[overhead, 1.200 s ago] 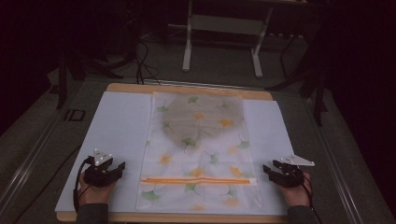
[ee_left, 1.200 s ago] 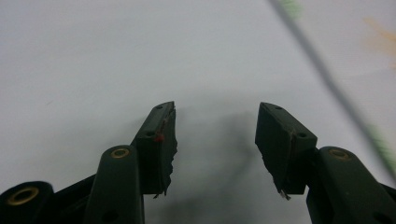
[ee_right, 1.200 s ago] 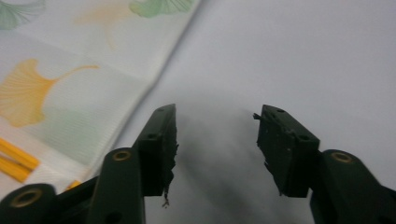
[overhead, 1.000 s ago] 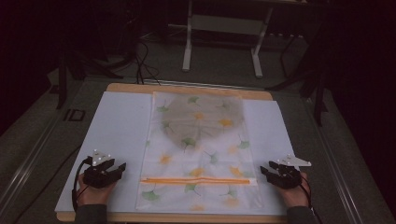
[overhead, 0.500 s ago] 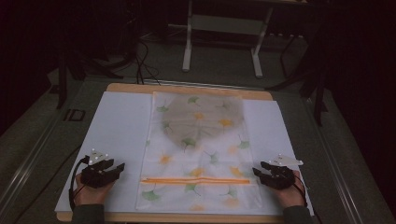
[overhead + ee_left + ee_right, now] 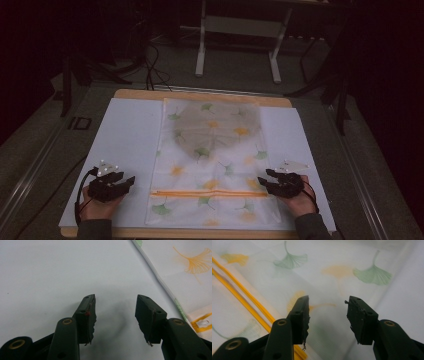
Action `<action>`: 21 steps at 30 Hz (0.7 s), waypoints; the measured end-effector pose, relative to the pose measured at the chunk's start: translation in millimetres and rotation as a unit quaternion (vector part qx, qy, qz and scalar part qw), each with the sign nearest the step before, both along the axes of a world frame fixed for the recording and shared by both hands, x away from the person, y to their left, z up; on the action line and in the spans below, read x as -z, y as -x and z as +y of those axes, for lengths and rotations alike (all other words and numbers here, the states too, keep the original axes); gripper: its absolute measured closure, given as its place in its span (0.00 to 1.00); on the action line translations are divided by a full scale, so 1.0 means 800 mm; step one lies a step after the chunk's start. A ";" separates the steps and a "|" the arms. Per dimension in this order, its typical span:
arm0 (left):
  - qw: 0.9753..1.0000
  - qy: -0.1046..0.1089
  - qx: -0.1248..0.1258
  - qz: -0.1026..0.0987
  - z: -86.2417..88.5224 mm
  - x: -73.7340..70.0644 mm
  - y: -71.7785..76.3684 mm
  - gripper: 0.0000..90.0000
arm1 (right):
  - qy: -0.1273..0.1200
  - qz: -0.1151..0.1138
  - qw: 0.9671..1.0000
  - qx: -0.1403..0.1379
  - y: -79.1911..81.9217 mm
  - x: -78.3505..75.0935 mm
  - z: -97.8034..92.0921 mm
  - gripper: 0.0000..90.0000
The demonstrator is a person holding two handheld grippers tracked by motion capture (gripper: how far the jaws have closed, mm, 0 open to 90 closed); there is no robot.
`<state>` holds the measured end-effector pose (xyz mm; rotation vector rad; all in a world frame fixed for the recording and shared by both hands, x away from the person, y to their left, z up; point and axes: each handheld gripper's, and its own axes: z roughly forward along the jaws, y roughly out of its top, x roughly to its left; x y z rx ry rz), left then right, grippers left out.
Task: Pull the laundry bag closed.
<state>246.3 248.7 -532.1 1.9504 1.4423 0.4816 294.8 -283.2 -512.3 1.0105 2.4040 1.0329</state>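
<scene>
Bag (image 6: 212, 160) lies flat between the grippers. Left gripper (image 6: 129, 181), jaws apart and empty, sits beside its left edge. Right gripper (image 6: 262, 183), likewise apart and empty, overlaps its right edge.

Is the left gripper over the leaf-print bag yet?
No, the left gripper hangs open above bare white sheet, with the bag off to one side.

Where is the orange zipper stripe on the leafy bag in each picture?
High view: the orange zipper runs across the near part of the bag, between the two grippers.
Left gripper view: its end peeks in at the right edge, beside the right jaw.
Right gripper view: it slants down the left side, passing behind the left jaw.
Shared landmark: the bag's green and orange leaf prints.
</scene>
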 end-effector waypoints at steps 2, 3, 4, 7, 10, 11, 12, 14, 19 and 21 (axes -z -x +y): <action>1.000 -0.001 0.005 0.000 -0.001 0.000 0.000 0.57 | 0.001 0.003 1.000 -0.012 -0.002 -0.002 0.007 0.58; 1.000 -0.001 0.005 0.000 -0.001 0.000 0.000 0.57 | 0.001 0.003 1.000 -0.012 -0.002 -0.002 0.007 0.58; 1.000 0.000 0.006 0.001 -0.002 0.000 0.000 0.56 | 0.001 0.007 1.000 -0.024 -0.004 -0.004 0.014 0.58; 1.000 0.001 0.010 0.001 -0.003 -0.001 0.000 0.56 | 0.003 0.008 0.999 -0.037 -0.007 -0.008 0.023 0.58; 1.000 0.001 0.012 0.001 -0.003 -0.001 0.000 0.57 | 0.002 0.006 0.999 -0.047 -0.008 -0.009 0.029 0.58; 1.000 -0.001 0.014 0.001 -0.004 -0.002 0.001 0.58 | 0.003 0.007 0.998 -0.055 -0.009 -0.009 0.035 0.58; 1.000 -0.001 0.014 0.001 -0.004 -0.002 0.001 0.58 | 0.003 0.007 0.998 -0.055 -0.009 -0.009 0.035 0.58; 1.000 -0.002 0.015 0.001 -0.005 -0.002 0.001 0.58 | 0.005 0.009 0.998 -0.067 -0.009 -0.010 0.046 0.57; 1.000 0.000 0.018 0.001 -0.005 -0.002 0.001 0.58 | 0.009 0.010 0.996 -0.089 -0.010 -0.013 0.063 0.57; 1.000 0.000 0.018 0.001 -0.005 -0.002 0.001 0.58 | 0.004 0.014 0.995 -0.099 -0.011 -0.014 0.070 0.57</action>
